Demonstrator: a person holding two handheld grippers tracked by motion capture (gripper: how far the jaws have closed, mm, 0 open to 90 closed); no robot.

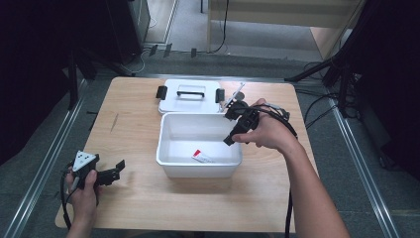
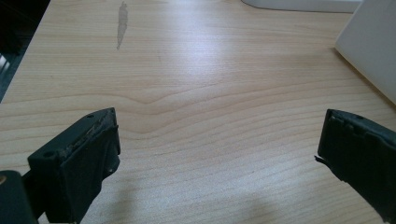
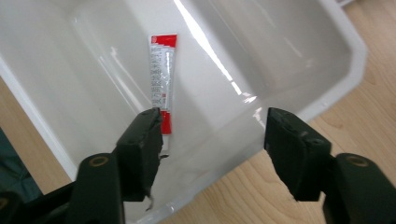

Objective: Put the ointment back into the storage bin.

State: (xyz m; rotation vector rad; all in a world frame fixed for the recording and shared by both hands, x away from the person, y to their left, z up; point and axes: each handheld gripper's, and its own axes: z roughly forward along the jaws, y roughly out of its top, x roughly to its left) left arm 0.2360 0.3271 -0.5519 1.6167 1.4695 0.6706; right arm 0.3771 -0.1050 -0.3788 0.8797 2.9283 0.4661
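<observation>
Overhead, your right gripper (image 1: 229,140) hangs above the right end of the white bin (image 1: 168,159), pointing down into it, with nothing between its jaws. The red-and-white tube (image 1: 201,156) lies flat on the bin floor toward the near wall, left of that gripper and apart from it. The bin's lid (image 1: 189,95) rests on the table (image 1: 138,198) just behind the bin, handle up. Your left gripper (image 1: 120,169) sits at the table's near left corner, well apart from the bin.

Along the left gripper, you have both jaws spread wide over bare wood, released, holding nothing; a corner of the bin wall (image 2: 373,51) shows at upper right.

Along the right gripper, the jaws stand parted and empty above the bin rim (image 3: 355,51). The tube (image 3: 162,84) lies lengthwise on the floor beyond the left jaw, untouched by either pad.
</observation>
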